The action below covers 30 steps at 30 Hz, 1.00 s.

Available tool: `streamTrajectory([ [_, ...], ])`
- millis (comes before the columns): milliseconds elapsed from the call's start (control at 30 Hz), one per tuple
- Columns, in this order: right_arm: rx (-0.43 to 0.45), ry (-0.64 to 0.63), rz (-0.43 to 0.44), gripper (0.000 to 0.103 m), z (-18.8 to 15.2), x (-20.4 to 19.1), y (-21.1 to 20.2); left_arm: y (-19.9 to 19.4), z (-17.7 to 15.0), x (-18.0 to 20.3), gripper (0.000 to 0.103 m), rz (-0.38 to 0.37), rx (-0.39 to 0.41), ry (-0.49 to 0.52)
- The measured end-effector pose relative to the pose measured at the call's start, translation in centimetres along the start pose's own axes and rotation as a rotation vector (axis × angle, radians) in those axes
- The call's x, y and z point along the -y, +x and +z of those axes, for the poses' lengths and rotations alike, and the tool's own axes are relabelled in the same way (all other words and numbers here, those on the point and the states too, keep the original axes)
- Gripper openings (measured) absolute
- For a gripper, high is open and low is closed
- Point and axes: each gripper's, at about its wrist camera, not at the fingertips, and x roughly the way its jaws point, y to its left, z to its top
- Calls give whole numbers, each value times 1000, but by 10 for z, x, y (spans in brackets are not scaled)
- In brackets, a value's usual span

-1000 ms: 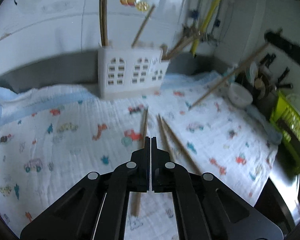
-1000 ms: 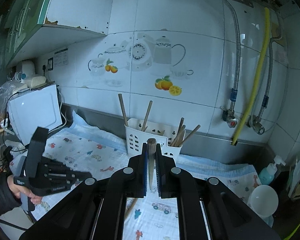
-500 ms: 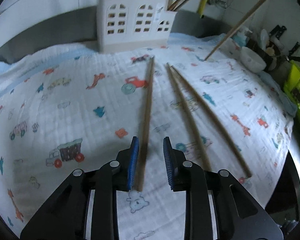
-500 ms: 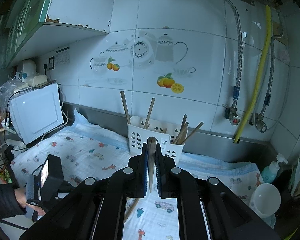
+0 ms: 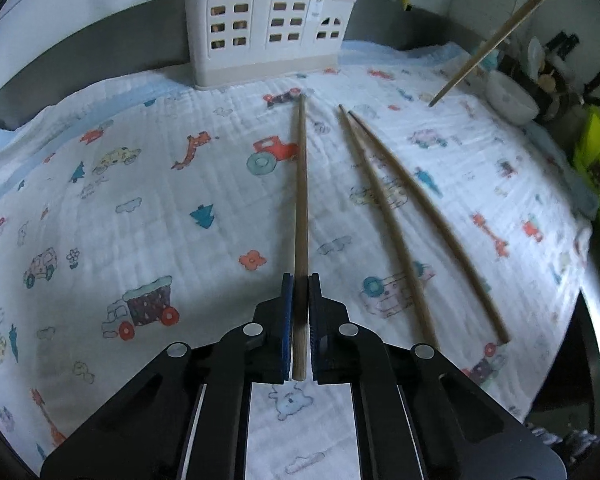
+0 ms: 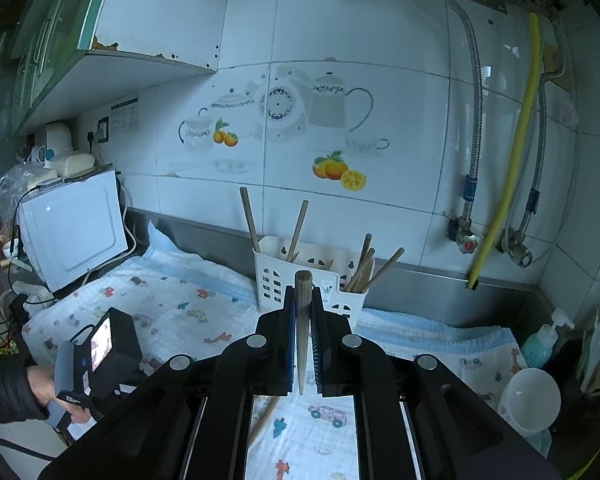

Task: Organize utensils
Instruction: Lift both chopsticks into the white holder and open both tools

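At frame centre, left wrist view: left gripper (image 5: 299, 280) fingers nearly closed around chopstick (image 5: 300, 200) lying on patterned cloth (image 5: 140, 200); two more chopsticks (image 5: 400, 216) right of it. Only right wrist view shows right gripper (image 6: 303, 296) clamped on upright chopstick (image 6: 302, 312), blocking white holder (image 6: 332, 280) behind.

**Colours on the bench**

The cloth (image 5: 140, 208) is white with small printed cars, trucks, trees and giraffes in red, teal and orange, and a pale blue border. The chopsticks (image 5: 301, 184) are plain light brown wood. The utensil holder (image 5: 260, 24) is cream-white. The fingers (image 5: 286, 320) carry blue pads on black bodies. The wall tiles (image 6: 340, 80) are white, decorated with grey teapots and oranges. A hose (image 6: 512, 152) is yellow.
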Motion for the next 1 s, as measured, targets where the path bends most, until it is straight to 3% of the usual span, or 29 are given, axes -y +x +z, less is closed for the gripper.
streamTrajectory([
  [367, 28, 7, 0, 7, 7, 1, -4, -56, 29, -7, 5, -53, 217, -74],
  [567, 47, 9, 6, 7, 16, 1, -2, -73, 54, -6, 5, -35, 335, -86],
  [1000, 91, -10, -12, 7, 59, 17, 26, -95, 99, -9, 5, -15, 425, -76],
])
